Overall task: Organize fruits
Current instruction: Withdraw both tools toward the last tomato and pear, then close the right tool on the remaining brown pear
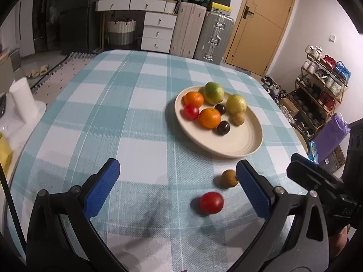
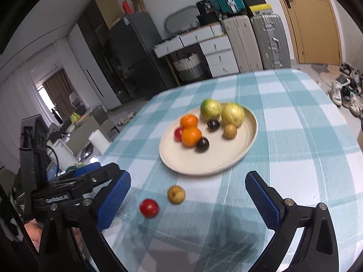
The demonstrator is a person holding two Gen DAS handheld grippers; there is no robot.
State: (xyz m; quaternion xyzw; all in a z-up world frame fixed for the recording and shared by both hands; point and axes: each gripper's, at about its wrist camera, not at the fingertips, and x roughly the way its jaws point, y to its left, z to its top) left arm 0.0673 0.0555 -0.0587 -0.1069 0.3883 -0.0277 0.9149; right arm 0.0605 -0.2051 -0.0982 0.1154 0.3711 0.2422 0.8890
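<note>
The left tool [image 1: 178, 187] hangs with its pads spread wide and nothing between them; the right tool [image 2: 188, 197] is spread just as wide and empty. On the checked bench [image 1: 113, 104], left to right near its near edge, lie a red tomato [image 1: 211, 202] and, just beside it, a small brown fruit [image 1: 229, 178], both off the plate [image 1: 240, 145]; the plate sits toward the middle of the bench, already holding oranges, green fruits, dark plums, a tomato and a brown fruit. The loose tomato looks light, smooth and soft-skinned, likely to roll or bruise; take it across its widest middle with a gentle squeeze; the brown fruit seems firmer and rougher, so easier to hold.
</note>
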